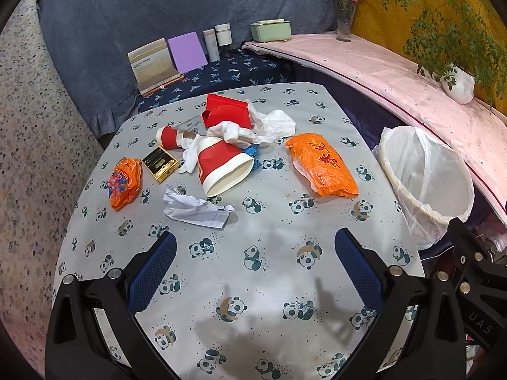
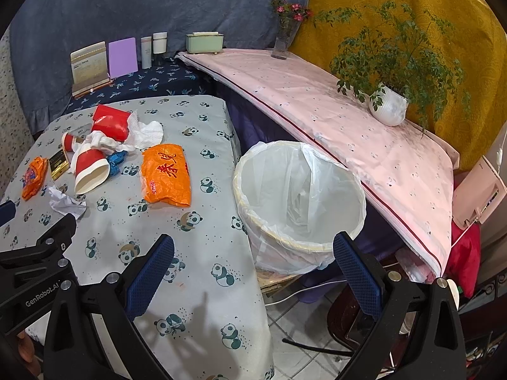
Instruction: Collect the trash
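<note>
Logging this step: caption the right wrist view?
Open right tool hovers near white-lined round trash bin; large orange plastic wrapper lies on panda-print tablecloth.

Draped corner around a panda-print table

Blue-grey cloth (image 2: 158, 3) and mustard cloth (image 2: 412, 3) hang behind; a pink-covered ledge (image 2: 348, 120) carries a potted plant (image 2: 391, 107) and flower vase (image 2: 282, 44); pale tiled floor (image 2: 304, 357) below.

I see the litter clustered on my panda-print table (image 1: 253, 285): a big red-and-white paper cup (image 1: 223, 166) tipped on its side, a crumpled white paper (image 1: 196, 207) just in front of it, and an orange wrapper (image 1: 323, 164) lying flat to the right. Beside the table stands the bin (image 2: 298, 199), lined with a clear bag, open-mouthed.
</note>
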